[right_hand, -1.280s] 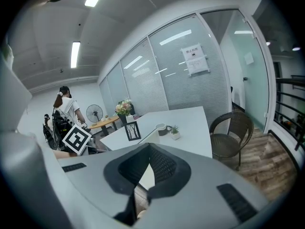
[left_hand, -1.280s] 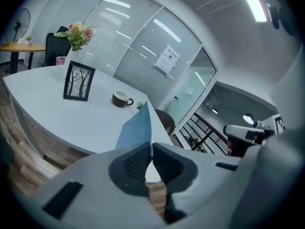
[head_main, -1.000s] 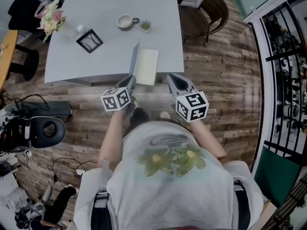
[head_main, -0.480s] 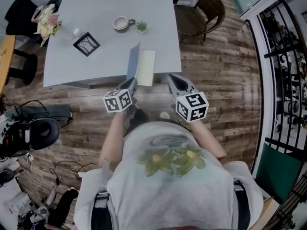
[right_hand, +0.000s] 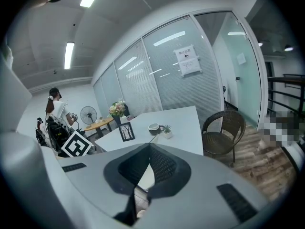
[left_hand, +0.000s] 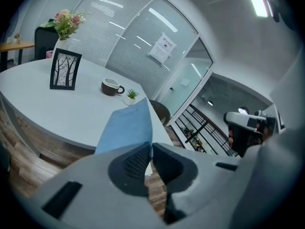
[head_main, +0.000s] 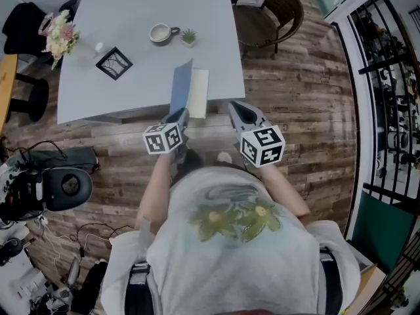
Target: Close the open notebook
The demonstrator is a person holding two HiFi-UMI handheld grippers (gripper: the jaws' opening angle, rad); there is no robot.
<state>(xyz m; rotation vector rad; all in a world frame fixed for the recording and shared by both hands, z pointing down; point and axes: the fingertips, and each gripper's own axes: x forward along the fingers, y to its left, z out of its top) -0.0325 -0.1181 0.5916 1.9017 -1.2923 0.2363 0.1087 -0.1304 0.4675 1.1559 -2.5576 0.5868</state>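
Notebook's (head_main: 198,94) near edge masked by left gripper (head_main: 178,118), clamped on raised blue cover (head_main: 182,86), angled downward. Beside notebook: right gripper (head_main: 237,109) pressed together, empty, angled downward.

An office lounge or meeting area: glass partition walls (right_hand: 181,80) backed by blinds, a printed notice (right_hand: 189,60) taped to the glass, and strip lights (right_hand: 69,55) in the ceiling. A pale counter (head_main: 131,90) carries a cup (head_main: 159,33), a framed picture (head_main: 113,63) and flowers (head_main: 60,35). A wicker chair (right_hand: 223,130) stands on wood-plank floor (head_main: 295,110). Cables (head_main: 39,140) and equipment lie at one side, a black railing (head_main: 394,77) at the other.
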